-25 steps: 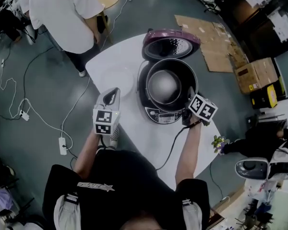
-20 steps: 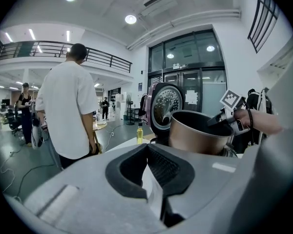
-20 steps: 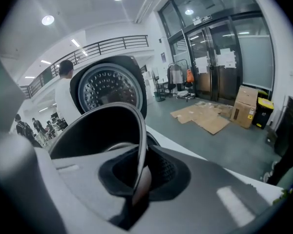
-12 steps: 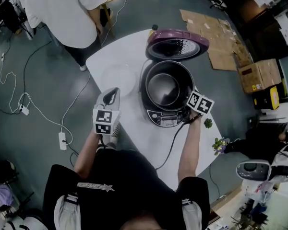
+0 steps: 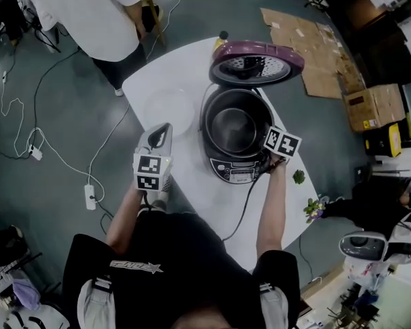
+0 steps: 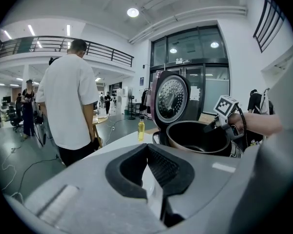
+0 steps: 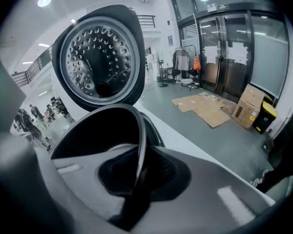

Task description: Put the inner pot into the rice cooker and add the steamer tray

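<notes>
The inner pot (image 5: 234, 125) is seated in the rice cooker (image 5: 234, 172), and its rim is clamped between the jaws of the right gripper (image 7: 138, 172). The purple lid (image 5: 257, 62) is stood open behind. The left gripper (image 6: 154, 177) is held closed and empty over the white table (image 5: 192, 197). Flattened cardboard (image 5: 308, 40) is spread on the grey floor (image 5: 68, 101).

- My right tool (image 7: 138, 172), clamped on the rim of the inner pot (image 5: 234, 125), has come down toward the rice cooker (image 5: 226, 166).
- The inner pot has sunk with it. It stood higher in the rice cooker's well and now sits deeper, its bottom darker.
- A small green thing (image 5: 299, 177), right of the rice cooker, has come clear of my right wrist (image 5: 277, 177).
</notes>
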### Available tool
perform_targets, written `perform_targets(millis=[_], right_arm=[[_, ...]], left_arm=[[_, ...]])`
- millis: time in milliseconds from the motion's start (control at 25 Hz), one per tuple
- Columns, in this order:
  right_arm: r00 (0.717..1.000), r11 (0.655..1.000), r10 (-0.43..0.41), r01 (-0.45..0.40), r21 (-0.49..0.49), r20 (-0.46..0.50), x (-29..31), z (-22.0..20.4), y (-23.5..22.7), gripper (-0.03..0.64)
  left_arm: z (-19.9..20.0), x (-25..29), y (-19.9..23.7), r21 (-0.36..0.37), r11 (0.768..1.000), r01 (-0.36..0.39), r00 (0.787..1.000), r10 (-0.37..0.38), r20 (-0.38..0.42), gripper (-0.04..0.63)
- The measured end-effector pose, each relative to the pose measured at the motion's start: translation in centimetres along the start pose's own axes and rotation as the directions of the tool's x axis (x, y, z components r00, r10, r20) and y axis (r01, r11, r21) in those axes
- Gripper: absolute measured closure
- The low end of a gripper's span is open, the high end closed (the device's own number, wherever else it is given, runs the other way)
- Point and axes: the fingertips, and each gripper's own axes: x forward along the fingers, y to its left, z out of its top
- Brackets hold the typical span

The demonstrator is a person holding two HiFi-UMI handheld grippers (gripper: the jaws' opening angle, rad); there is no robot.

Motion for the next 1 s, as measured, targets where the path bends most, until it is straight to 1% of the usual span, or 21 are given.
perform_targets(millis=[400, 840, 880, 1000], right_arm=[[0.998, 1.0, 0.018, -0.018, -0.005, -0.057, 1.4, -0.6, 0.0, 0.578], [0.997, 0.999, 0.036, -0.037, -0.017, -0.063, 1.4, -0.8, 0.2, 0.557], [0.997, 0.999, 0.045, -0.046, -0.012, -0.06, 1.3, -0.8, 0.2, 0.546], [0.996, 0.997, 0.074, -0.074, 0.011, -0.041, 0.9, -0.6, 0.5, 0.407]], left_arm=[[-0.8, 0.0, 0.2, -0.004, 1.0, -0.009, 1.0, 0.008, -0.023, 0.584], [-0.7, -0.8, -0.1, 0.004, 1.0, -0.012, 1.0, 0.012, -0.02, 0.584], [-0.6, -1.0, 0.0, 0.006, 1.0, -0.014, 1.0, 0.015, -0.018, 0.584], [-0.4, -1.6, 0.3, 0.008, 1.0, -0.023, 1.0, 0.024, -0.011, 0.584]])
